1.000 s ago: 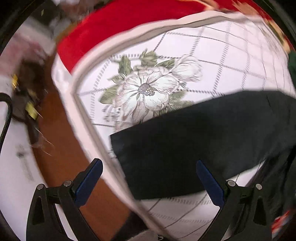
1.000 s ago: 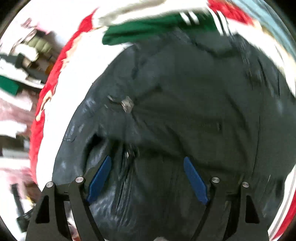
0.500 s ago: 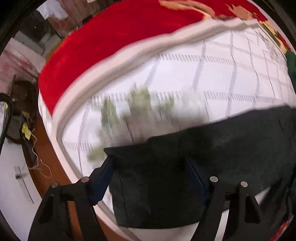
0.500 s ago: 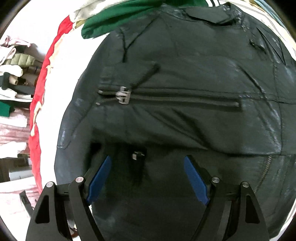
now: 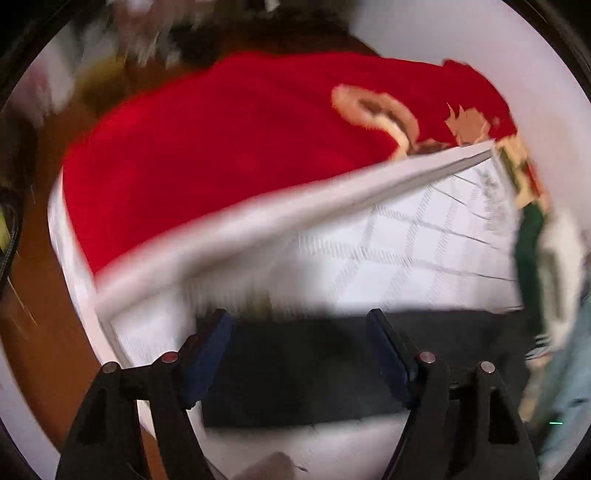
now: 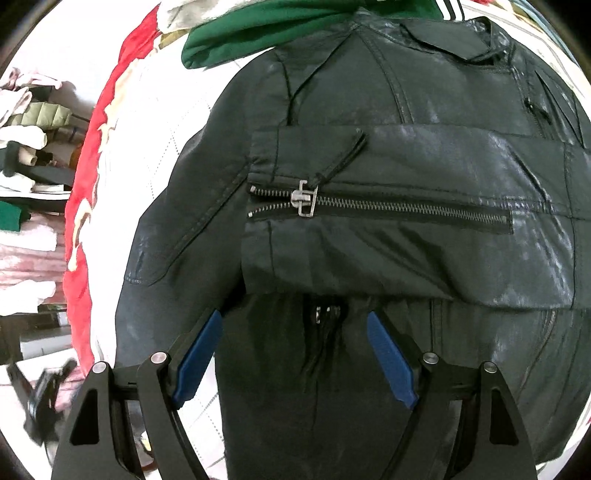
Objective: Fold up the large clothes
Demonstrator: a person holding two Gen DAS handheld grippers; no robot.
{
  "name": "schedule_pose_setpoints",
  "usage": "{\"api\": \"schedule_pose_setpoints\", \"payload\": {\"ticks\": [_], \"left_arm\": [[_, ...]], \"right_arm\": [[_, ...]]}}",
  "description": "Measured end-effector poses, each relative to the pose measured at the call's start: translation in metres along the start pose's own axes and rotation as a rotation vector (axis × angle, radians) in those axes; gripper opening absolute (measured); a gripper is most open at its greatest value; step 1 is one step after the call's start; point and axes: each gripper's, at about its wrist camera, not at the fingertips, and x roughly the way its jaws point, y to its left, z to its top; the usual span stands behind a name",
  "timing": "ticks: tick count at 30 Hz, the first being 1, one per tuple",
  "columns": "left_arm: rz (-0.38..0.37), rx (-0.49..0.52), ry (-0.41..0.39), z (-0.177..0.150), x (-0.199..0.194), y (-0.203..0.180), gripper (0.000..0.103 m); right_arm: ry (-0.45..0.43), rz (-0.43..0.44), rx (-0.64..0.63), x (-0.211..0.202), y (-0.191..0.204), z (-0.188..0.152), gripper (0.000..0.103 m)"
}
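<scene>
The left gripper (image 5: pixel 299 360) has just been closing partway; its jaws now stand spread over a black sleeve end (image 5: pixel 303 373) lying between them, pads not visibly pressing it. The right gripper (image 6: pixel 295 360) hangs spread above the black leather jacket (image 6: pixel 369 229), gripping nothing. The jacket lies flat on a white checked bedspread (image 5: pixel 406 254). A green garment (image 6: pixel 258 33) sits at twelve o'clock, a red blanket (image 5: pixel 221 147) at ten.

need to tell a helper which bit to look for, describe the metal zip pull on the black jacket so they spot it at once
Find the black leather jacket spread on the white checked bedcover. A sleeve lies folded across its chest with a silver zip running along it. The zip pull is the square metal tab near that zip's left end, with a thin black leather strap tied to it.
</scene>
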Motion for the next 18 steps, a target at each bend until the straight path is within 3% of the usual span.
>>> {"api": "schedule_pose_setpoints", "payload": {"ticks": [2,6,9,12,16,18], "left_arm": [[-0.082,-0.164,0.076,-0.036,0.005,0.024,0.073],[-0.150,-0.389,0.178,-0.078,0.034,0.035,0.073],[-0.176,-0.527,0.169,-0.098,0.052,0.042,0.073],[-0.131,-0.577,0.134,-0.090,0.062,0.042,0.075],[0.005,-0.553,0.059,-0.078,0.056,0.036,0.073],[0.092,-0.498,-0.012,-0.067,0.047,0.028,0.051]], "right_arm": [[0.015,0.007,0.010,0.000,0.001,-0.002,0.082],[0.037,0.008,0.015,-0.001,0.000,-0.009,0.082],[0.058,-0.002,-0.005,0.004,0.005,-0.012,0.082],[0.058,-0.013,-0.024,0.007,0.008,-0.013,0.082],[0.064,-0.008,0.000,0.009,0.006,-0.015,0.082],[0.064,-0.002,0.016,0.009,0.005,-0.018,0.082]]}}
